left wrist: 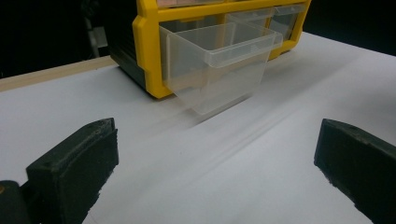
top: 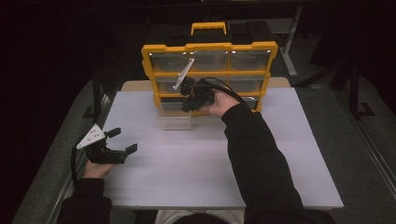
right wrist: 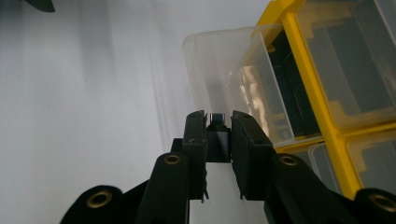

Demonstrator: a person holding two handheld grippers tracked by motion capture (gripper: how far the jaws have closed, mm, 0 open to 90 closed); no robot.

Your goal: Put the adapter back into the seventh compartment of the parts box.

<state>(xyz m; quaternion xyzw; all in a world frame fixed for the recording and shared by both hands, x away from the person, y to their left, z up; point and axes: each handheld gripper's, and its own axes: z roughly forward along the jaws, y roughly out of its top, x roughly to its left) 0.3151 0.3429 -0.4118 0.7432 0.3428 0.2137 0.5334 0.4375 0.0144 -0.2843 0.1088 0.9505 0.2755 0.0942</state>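
Observation:
A yellow parts organiser (top: 210,46) with clear drawers stands at the back of the white table. Its bottom-left clear drawer (top: 175,121) is pulled out over the table and looks empty. My right gripper (top: 187,105) hovers in front of the organiser, just above that drawer. In the right gripper view my right gripper (right wrist: 218,123) is shut on a small dark block with a metal tip (right wrist: 218,140), above the open drawer (right wrist: 224,70). My left gripper (top: 123,140) rests low at the table's left, open, with nothing between its jaws. The left gripper (left wrist: 217,135) faces the drawer (left wrist: 219,70).
The white table top (top: 187,172) spreads between the two hands. The organiser's frame (right wrist: 308,79) and its shut drawers stand right of the right gripper. A wooden board edge (left wrist: 56,72) runs behind the table, and dark floor and metal frames surround it.

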